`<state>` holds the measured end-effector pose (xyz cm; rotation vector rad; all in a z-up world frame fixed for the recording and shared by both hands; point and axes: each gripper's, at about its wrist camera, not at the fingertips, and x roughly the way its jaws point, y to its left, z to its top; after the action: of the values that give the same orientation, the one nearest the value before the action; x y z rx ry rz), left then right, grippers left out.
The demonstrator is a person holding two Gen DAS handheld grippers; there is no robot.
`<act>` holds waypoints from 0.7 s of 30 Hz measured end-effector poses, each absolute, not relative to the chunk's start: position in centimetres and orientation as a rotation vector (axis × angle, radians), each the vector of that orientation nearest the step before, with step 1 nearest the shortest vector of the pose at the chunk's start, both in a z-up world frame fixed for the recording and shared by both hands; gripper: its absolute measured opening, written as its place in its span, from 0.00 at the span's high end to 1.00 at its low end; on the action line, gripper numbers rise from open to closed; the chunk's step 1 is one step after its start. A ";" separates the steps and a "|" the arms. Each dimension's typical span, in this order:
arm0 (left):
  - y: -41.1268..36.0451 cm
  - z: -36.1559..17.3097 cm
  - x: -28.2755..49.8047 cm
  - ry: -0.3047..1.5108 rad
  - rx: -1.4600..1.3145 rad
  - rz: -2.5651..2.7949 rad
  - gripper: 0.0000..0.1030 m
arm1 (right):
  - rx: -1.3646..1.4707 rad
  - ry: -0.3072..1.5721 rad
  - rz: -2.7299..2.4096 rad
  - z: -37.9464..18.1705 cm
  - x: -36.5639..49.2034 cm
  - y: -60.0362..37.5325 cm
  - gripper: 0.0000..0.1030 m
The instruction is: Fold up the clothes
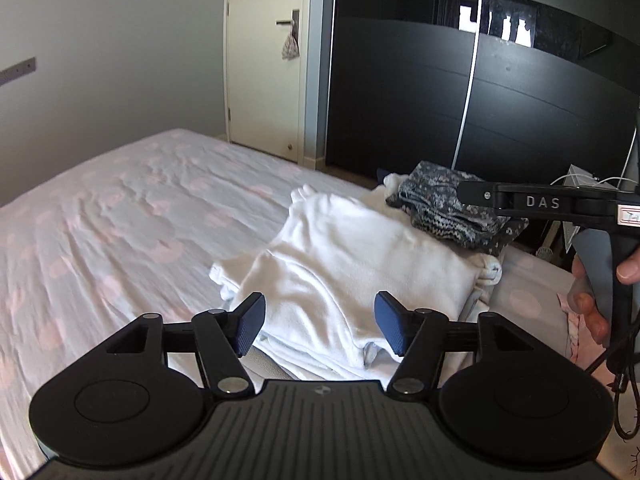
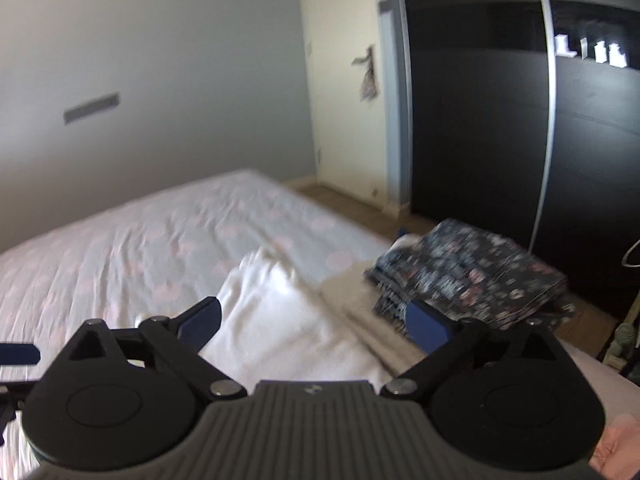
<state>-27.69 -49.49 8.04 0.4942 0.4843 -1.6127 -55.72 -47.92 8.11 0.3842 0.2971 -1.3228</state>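
Two claws, left claw (image 1: pixel 319 322) and right claw (image 2: pixel 314 322), hang released over seemingly two folded garments: white (image 1: pixel 352 256), floral (image 1: pixel 448 212).

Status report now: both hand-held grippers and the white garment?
Left hand-held gripper open, empty. Right hand-held gripper open, empty. White garment folded on bed, beside patterned folded pile. Nothing in the way.

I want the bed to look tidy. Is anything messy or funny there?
Mostly tidy. The folded white fleece garment lies flat on the pink-spotted bedsheet. The dark flowery folded clothes sit on a cream folded piece near the bed's edge, their layers slightly uneven. Nothing looks spilled or damaged.
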 end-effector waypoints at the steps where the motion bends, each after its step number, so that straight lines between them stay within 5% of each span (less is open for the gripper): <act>1: -49.0 8.4 -27.8 0.472 0.485 -1.608 0.38 | 0.384 0.291 -1.317 8.6 -55.8 -47.3 0.03; 21: -40.3 12.6 -30.7 0.179 0.335 -1.415 0.17 | 0.400 0.240 -1.330 9.9 -54.7 -35.3 0.02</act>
<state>-30.73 -40.26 12.64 0.3349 0.1789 -1.4149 -54.67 -35.28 9.85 0.4005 0.2401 -1.3300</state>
